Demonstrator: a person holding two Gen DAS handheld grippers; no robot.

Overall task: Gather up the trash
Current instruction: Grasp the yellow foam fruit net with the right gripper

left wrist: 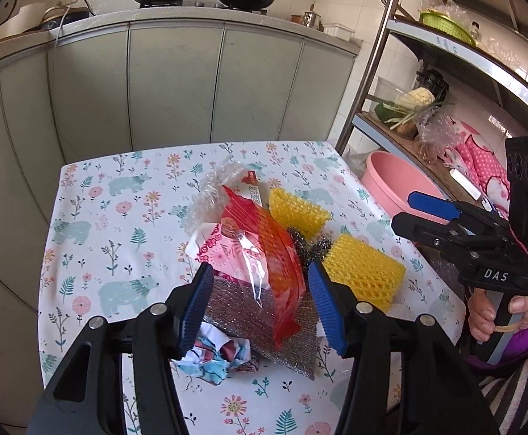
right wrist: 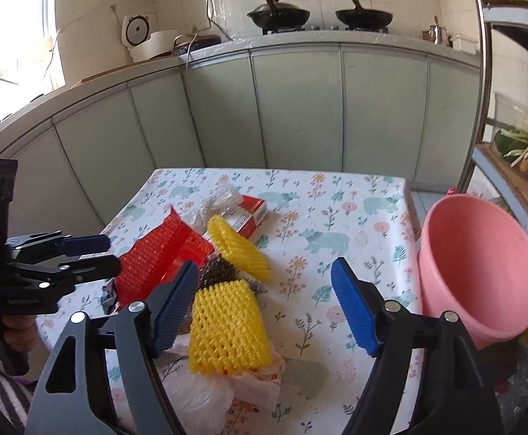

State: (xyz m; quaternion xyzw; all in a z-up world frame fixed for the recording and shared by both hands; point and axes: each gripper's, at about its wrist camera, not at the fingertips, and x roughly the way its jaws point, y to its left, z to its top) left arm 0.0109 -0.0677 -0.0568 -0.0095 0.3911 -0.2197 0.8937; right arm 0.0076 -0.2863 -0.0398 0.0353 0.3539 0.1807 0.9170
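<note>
The left claw (left wrist: pixel 260 304) hangs spread wide over the red mesh bag (left wrist: pixel 278 253), grasping nothing; the right claw (right wrist: pixel 264 308) is likewise released above a yellow foam net (right wrist: pixel 227 330). The bag lies mid-worktop (left wrist: pixel 93 224), its long axis running from the near edge toward the far-left corner. Closing across its narrow width should grip best; the pink basin (right wrist: pixel 481 264) waits off the right edge.

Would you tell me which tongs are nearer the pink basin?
Right. The right tongs hang open just beside the pink basin; the left tongs are over the trash pile, farther away.
</note>
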